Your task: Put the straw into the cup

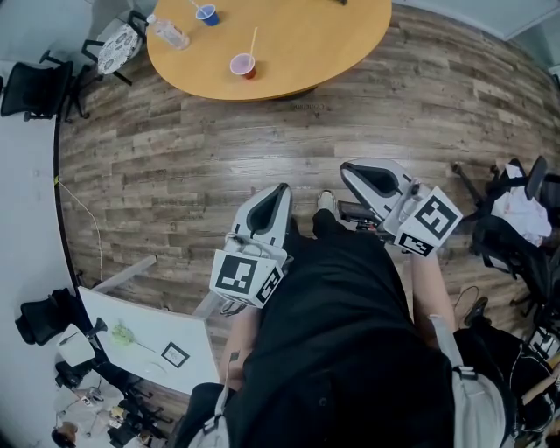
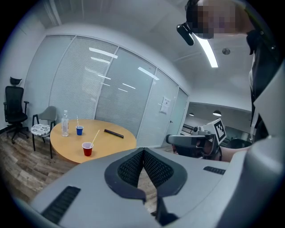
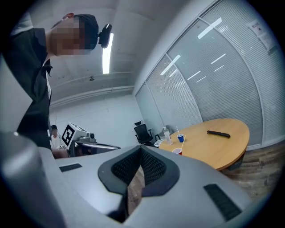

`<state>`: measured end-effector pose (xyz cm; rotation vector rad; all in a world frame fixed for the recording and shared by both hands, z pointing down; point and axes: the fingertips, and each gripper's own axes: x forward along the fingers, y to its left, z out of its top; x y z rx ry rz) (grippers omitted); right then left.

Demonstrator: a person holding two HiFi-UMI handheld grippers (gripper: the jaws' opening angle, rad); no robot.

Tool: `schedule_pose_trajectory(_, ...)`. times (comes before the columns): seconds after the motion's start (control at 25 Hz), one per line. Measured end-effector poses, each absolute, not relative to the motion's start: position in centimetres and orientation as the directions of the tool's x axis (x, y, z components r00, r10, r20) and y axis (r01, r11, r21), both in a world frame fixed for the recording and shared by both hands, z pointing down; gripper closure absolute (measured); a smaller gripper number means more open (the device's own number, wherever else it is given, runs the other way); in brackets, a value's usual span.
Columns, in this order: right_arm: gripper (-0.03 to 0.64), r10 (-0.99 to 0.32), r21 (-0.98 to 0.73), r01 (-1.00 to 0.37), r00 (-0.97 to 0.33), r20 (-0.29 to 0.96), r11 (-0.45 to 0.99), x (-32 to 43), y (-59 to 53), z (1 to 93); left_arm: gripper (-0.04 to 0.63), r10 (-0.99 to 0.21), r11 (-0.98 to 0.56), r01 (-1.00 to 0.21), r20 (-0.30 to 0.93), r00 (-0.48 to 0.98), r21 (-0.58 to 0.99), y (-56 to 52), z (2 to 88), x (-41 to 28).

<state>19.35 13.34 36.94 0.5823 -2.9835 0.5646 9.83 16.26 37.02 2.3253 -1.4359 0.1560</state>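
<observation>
While I hold the left gripper (image 1: pixel 282 189) and right gripper (image 1: pixel 345 168) over the wood floor, well apart from the round table (image 1: pixel 332 44), both pairs of jaws sit pressed together on nothing. On that table, the straw (image 1: pixel 254 42) leans inside the red cup (image 1: pixel 243 66), near a blue cup (image 1: pixel 207 14).

Counts out as two cups, a red cup (image 2: pixel 87 149) and a blue cup (image 2: pixel 79 130), two straws, the red cup's straw (image 2: pixel 95 136) and the blue cup's straw (image 2: pixel 77 120), one bottle (image 2: pixel 65 123), one black bar (image 2: pixel 114 133), one round table (image 2: pixel 111 144), two grippers, the left gripper (image 1: pixel 278 194) and the right gripper (image 1: pixel 354 173).
</observation>
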Motion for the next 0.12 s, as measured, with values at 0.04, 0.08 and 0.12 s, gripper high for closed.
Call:
schedule_pose_trajectory(0.04, 0.6, -0.357, -0.341, -0.375, -0.927, 0.118, 0.862, 19.48, 13.31, 36.99, 0.583, -0.833, -0.392, -0.877, 0.299, 0.466, 0.277, 16.29, 37.07, 9.9)
schedule_pose_trajectory(0.08, 0.6, -0.359, -0.341, -0.378, -0.926, 0.119, 0.861, 19.61, 13.28, 37.03, 0.583, -0.832, -0.392, -0.877, 0.299, 0.467, 0.277, 16.34, 37.13, 9.96)
schedule_pose_trajectory(0.12, 0.6, -0.362, -0.34, -0.381, -0.924, 0.12, 0.86, 19.76, 13.25, 37.06, 0.583, -0.832, -0.393, -0.877, 0.298, 0.467, 0.277, 16.4, 37.21, 10.02)
